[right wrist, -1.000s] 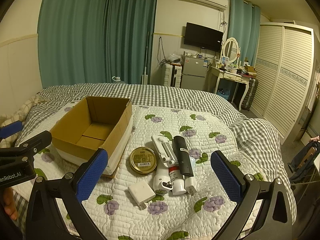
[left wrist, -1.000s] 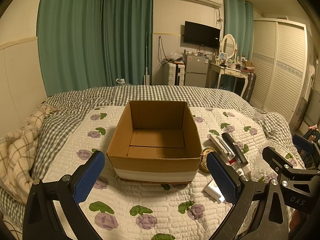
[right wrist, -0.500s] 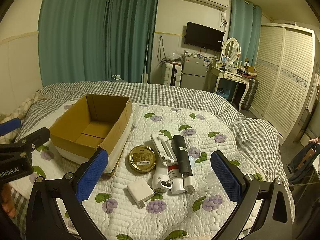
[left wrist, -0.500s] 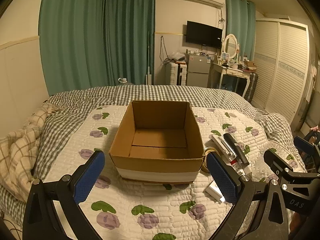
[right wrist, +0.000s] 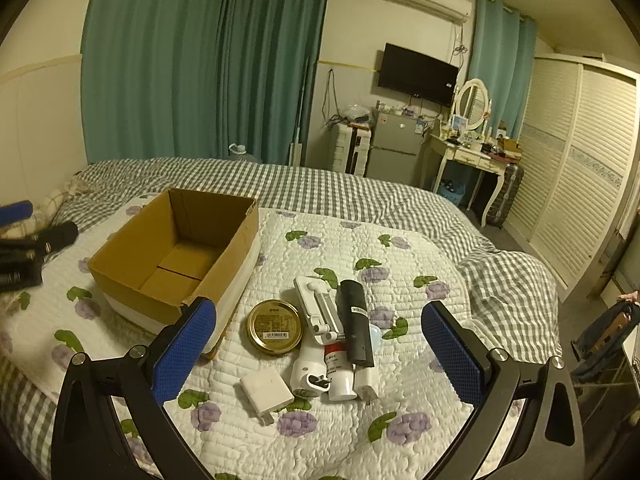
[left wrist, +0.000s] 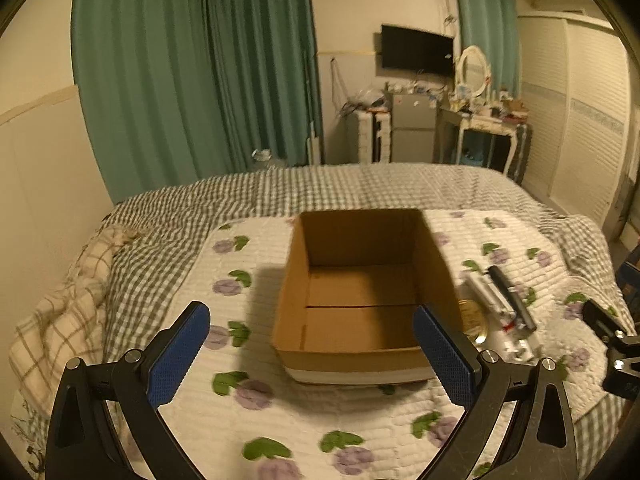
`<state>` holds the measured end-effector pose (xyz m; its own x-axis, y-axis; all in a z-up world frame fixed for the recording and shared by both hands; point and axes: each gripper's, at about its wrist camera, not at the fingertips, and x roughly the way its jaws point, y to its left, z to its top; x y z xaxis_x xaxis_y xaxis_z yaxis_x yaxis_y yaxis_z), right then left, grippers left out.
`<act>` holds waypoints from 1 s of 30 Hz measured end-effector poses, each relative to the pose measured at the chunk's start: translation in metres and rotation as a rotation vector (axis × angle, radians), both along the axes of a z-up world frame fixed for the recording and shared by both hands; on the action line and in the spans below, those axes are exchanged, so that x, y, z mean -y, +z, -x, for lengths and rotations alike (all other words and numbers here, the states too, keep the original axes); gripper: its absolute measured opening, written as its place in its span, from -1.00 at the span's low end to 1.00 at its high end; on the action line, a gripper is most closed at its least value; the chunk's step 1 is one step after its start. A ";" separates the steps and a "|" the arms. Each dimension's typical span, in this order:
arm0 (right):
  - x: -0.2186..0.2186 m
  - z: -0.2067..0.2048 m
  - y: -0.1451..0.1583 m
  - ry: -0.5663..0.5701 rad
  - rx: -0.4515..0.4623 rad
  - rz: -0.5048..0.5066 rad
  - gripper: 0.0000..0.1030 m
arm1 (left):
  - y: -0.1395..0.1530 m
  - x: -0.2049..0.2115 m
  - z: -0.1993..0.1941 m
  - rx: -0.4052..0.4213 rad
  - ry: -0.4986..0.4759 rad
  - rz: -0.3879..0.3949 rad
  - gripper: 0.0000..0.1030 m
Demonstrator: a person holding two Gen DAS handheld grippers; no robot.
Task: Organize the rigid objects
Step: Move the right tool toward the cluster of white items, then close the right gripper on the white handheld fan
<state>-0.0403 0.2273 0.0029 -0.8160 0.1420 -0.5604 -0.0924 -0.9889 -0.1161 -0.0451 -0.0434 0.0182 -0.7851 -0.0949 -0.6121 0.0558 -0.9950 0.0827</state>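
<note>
Right wrist view, nearest first: right gripper wide apart, empty, hovering above the quilt and aimed at the cluster, likely sizing up a first pick. Just beyond, white adapter lying flat and alone, easiest to take. Next, a tight bundle touching side to side: white bottle, red-banded tube, black cylinder, white stand partly over the bottle. Gold tin flat just left of these, near the box corner. Box open-topped and empty, set beside the items, presumably as the bin for them.

Left wrist view: left gripper also spread open, holding nothing, centred before the box, perhaps ready to steady it. Items blurred at its right. Nothing packed yet; all pieces outside on the quilt.
</note>
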 end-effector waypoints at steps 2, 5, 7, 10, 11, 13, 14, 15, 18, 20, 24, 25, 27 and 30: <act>-0.003 0.008 -0.003 0.003 0.015 0.005 1.00 | -0.005 0.010 0.011 0.033 0.018 0.001 0.91; -0.007 0.022 -0.011 0.012 0.047 0.005 1.00 | -0.017 0.024 0.029 0.091 0.037 0.009 0.78; -0.009 0.033 -0.017 0.024 0.068 0.010 1.00 | -0.023 0.031 0.039 0.126 0.041 -0.002 0.72; -0.011 0.048 -0.027 0.037 0.097 0.016 1.00 | -0.034 0.037 0.054 0.180 0.035 -0.006 0.50; -0.012 0.052 -0.030 0.040 0.106 0.015 1.00 | -0.036 0.038 0.058 0.196 0.034 -0.010 0.43; -0.013 0.060 -0.037 0.045 0.122 0.012 1.00 | -0.043 0.044 0.068 0.232 0.039 -0.034 0.30; -0.014 0.064 -0.041 0.047 0.130 0.013 1.00 | -0.048 0.046 0.072 0.251 0.041 -0.044 0.17; -0.015 0.069 -0.046 0.051 0.143 0.016 1.00 | -0.052 0.049 0.076 0.273 0.042 -0.054 0.05; -0.020 0.079 -0.058 0.054 0.171 0.022 1.00 | -0.063 0.054 0.085 0.312 0.051 -0.048 -0.07; -0.024 0.083 -0.065 0.052 0.191 0.027 1.00 | -0.068 0.056 0.089 0.335 0.050 -0.059 -0.08; -0.034 0.092 -0.079 0.041 0.227 0.044 1.00 | -0.075 0.058 0.095 0.376 0.034 -0.097 -0.32; -0.035 0.092 -0.082 0.038 0.234 0.050 1.00 | -0.076 0.056 0.095 0.382 0.029 -0.087 -0.33; -0.038 0.094 -0.090 0.034 0.257 0.059 1.00 | -0.077 0.053 0.096 0.390 0.015 -0.077 -0.46; -0.041 0.096 -0.100 0.032 0.284 0.068 1.00 | -0.078 0.048 0.098 0.399 -0.008 -0.061 -0.68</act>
